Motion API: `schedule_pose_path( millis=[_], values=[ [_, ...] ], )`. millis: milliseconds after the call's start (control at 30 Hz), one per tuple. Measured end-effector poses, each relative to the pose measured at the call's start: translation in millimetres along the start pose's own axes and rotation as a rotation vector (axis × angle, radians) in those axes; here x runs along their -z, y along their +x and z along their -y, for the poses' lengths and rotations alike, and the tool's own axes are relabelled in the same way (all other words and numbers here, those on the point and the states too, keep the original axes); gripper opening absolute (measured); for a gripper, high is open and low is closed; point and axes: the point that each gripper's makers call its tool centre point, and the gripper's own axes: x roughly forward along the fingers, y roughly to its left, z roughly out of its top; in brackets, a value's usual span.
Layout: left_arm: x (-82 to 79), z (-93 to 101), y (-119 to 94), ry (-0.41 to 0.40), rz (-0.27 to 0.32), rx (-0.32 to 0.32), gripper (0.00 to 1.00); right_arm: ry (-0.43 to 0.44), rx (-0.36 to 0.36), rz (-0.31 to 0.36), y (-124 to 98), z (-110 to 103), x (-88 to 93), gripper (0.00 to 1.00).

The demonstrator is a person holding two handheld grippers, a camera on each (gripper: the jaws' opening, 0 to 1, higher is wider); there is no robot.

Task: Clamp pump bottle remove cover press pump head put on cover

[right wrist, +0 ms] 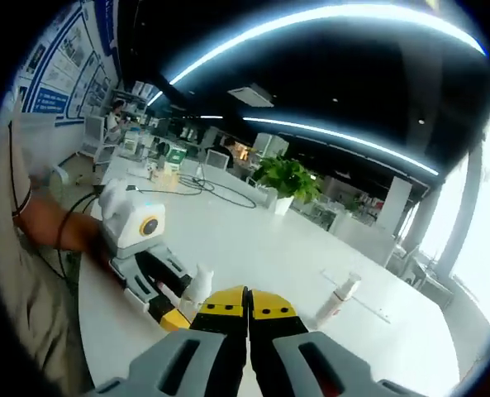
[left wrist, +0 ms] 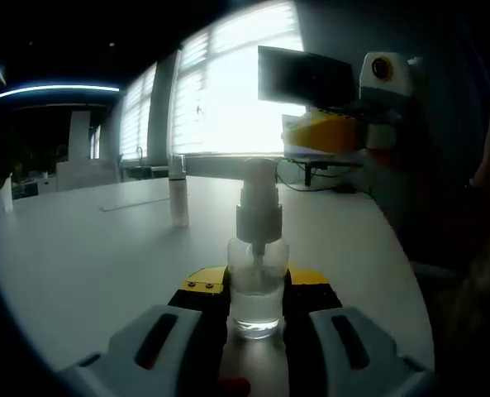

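A: Left claw (left wrist: 255,308) low and level over the worktop (left wrist: 104,256), jaws clamped on both sides of the bottle (left wrist: 257,273). Right claw (left wrist: 327,132) up in the air, top right of the left gripper view.
B: Right claw (right wrist: 246,318) state?
A: Jaws pressed together, nothing between them. It looks down from above; the left claw (right wrist: 166,294) sits just left of its tips, with the bottle (right wrist: 197,285) in it. A person's forearm (right wrist: 50,227) reaches in from the left.
B: Surface, room?
A: Big white worktop, smooth, slightly glossy. Office: bright blinds (left wrist: 228,74), monitor (left wrist: 304,78), plant (right wrist: 287,178), ceiling light strips (right wrist: 311,21).
B: Materials?
A: Bottle clear, round, some clear liquid at the bottom, white pump head uncovered. Cover (left wrist: 178,192) stands upright farther back on the worktop; seen lying tilted in the right gripper view (right wrist: 337,302).
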Motion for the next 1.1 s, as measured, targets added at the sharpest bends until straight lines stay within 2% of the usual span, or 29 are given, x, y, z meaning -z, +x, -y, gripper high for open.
schedule_pose_path(
  millis=[233,400,833,1100],
  values=[
    [0.9,-1.7,0,0.001,-0.002,0.001,0.16,-0.074,-0.029,-0.057,5,5,-13.8,0.0],
    [0.7,0.6,0,0.001,-0.002,0.001,0.16,-0.109,-0.069,-0.1,9,3,-17.0,0.0],
    [0.9,0.4,1,-0.001,-0.003,0.003,0.16,-0.137,-0.183,-0.183,19,-4,-31.5,0.0],
    [0.4,2.1,1,-0.002,-0.003,0.004,0.16,-0.151,-0.266,-0.252,23,-8,-34.0,0.0]
  ],
)
